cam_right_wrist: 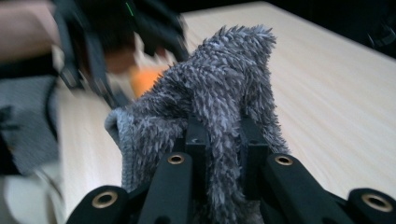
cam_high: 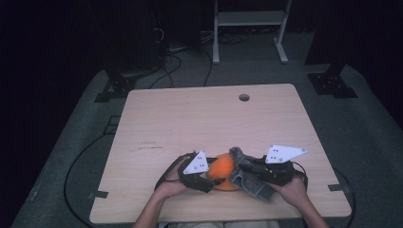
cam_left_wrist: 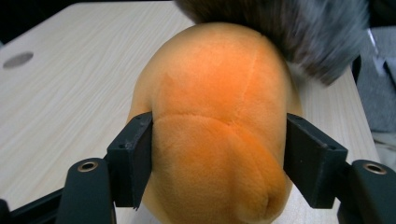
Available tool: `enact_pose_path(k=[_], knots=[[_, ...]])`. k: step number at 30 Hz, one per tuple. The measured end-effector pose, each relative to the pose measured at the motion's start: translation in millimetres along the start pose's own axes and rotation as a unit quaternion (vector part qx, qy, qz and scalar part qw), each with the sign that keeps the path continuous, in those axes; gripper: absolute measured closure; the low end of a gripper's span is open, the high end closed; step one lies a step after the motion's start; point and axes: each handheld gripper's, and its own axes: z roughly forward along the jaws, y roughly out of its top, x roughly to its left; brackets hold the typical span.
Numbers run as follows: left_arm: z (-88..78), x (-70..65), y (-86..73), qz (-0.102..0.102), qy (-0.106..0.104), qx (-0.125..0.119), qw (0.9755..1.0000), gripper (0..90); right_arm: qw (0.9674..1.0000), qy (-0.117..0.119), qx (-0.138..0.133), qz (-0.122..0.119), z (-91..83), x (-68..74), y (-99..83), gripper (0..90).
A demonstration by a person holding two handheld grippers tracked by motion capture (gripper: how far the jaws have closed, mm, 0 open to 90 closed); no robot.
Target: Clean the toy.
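The left gripper sits closest in its own view, its two black jaws flanking an orange plush toy that rests on the light wooden table. The left jaw touches the plush; a thin gap may show at the right one, so I cannot tell whether the toy is truly gripped. In the right gripper view, the right gripper is clenched on a fold of grey fuzzy cloth. From above, the cloth drapes against the toy's right side, near the table's front edge, between both hands.
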Motion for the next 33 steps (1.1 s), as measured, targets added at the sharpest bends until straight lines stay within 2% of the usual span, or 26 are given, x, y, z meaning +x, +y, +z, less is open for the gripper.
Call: enact_pose_path(k=[1, 3, 4, 7, 8, 10, 13, 14, 15, 16, 17, 19, 20, 23, 24, 27, 29, 31, 33], knots=[[0.4, -2.0, 0.5, 0.015, -0.002, 0.002, 0.9999, 32.0, 1.0000, 0.003, -0.003, -0.004, 1.0, 2.7, 4.1, 77.4], [0.8, -3.1, 1.4, 0.021, -0.001, 0.003, 0.9998, 31.4, 0.9997, -0.002, 0.012, -0.020, 4.5, 5.2, 5.5, 77.4], [1.2, -2.5, 1.5, 0.014, 0.000, 0.001, 0.9999, 29.2, 0.9997, -0.004, 0.016, -0.019, 5.6, 4.3, 2.2, 77.5], [5.8, 1.2, 0.4, -0.042, 0.011, -0.004, 0.9991, 16.8, 0.9998, -0.004, 0.018, 0.004, 1.3, -4.5, -10.3, 77.6], [7.7, 1.4, -0.8, -0.049, 0.014, 0.000, 0.9987, 15.5, 0.9998, -0.004, 0.019, 0.009, -2.1, -7.0, -12.6, 77.5], [9.1, -1.1, -1.2, -0.034, 0.018, -0.009, 0.9992, 21.5, 0.9996, -0.011, 0.021, 0.012, -7.7, -9.6, -12.8, 77.6], [10.1, -5.4, 3.1, -0.009, 0.021, -0.015, 0.9996, 29.6, 0.9997, -0.017, 0.015, -0.010, -11.7, -3.2, -3.6, 77.7], [10.1, -5.4, 3.1, -0.009, 0.021, -0.015, 0.9996, 31.1, 0.9998, -0.012, 0.009, -0.016, -11.7, 1.3, 1.3, 77.7], [11.4, -8.6, 4.3, 0.006, 0.022, -0.016, 0.9996, 32.0, 0.9996, -0.007, 0.006, -0.027, -10.6, 6.9, 6.8, 77.7], [13.5, -15.4, 6.3, 0.036, 0.028, -0.018, 0.9988, 32.3, 0.9991, -0.004, 0.006, -0.041, -8.5, 12.3, 11.9, 77.7], [13.6, -17.1, 6.5, 0.043, 0.030, -0.017, 0.9985, 32.2, 0.9987, -0.001, 0.011, -0.049, -6.1, 17.1, 15.2, 77.7], [12.7, -16.2, 4.9, 0.040, 0.026, -0.017, 0.9987, 32.2, 0.9972, -0.004, 0.027, -0.069, -2.2, 20.7, 14.9, 77.7], [12.2, -15.6, 4.2, 0.041, 0.024, -0.018, 0.9987, 32.4, 0.9972, -0.003, 0.030, -0.068, -1.9, 18.5, 12.2, 77.8], [11.6, -16.1, 4.4, 0.039, 0.023, -0.017, 0.9988, 32.8, 0.9977, -0.009, 0.036, -0.056, -5.7, 11.7, 6.3, 77.7], [11.4, -17.1, 4.6, 0.040, 0.023, -0.017, 0.9988, 32.8, 0.9969, -0.029, 0.048, -0.056, -12.2, 4.2, 0.2, 77.8], [11.8, -16.0, 5.8, 0.040, 0.020, -0.014, 0.9989, 32.7, 0.9976, -0.035, 0.049, -0.034, -17.6, -3.9, -7.1, 77.8], [12.7, -15.9, 7.7, 0.044, 0.020, -0.009, 0.9988, 32.7, 0.9981, -0.024, 0.041, -0.040, -15.6, 1.1, -1.4, 77.8], [14.8, -18.1, 10.2, 0.046, 0.028, -0.007, 0.9985, 32.6, 0.9986, 0.006, 0.021, -0.049, -10.0, 12.3, 11.9, 77.8], [16.0, -21.1, 12.6, 0.050, 0.032, -0.005, 0.9982, 32.5, 0.9974, 0.033, 0.012, -0.062, 0.3, 25.0, 25.0, 77.8]])
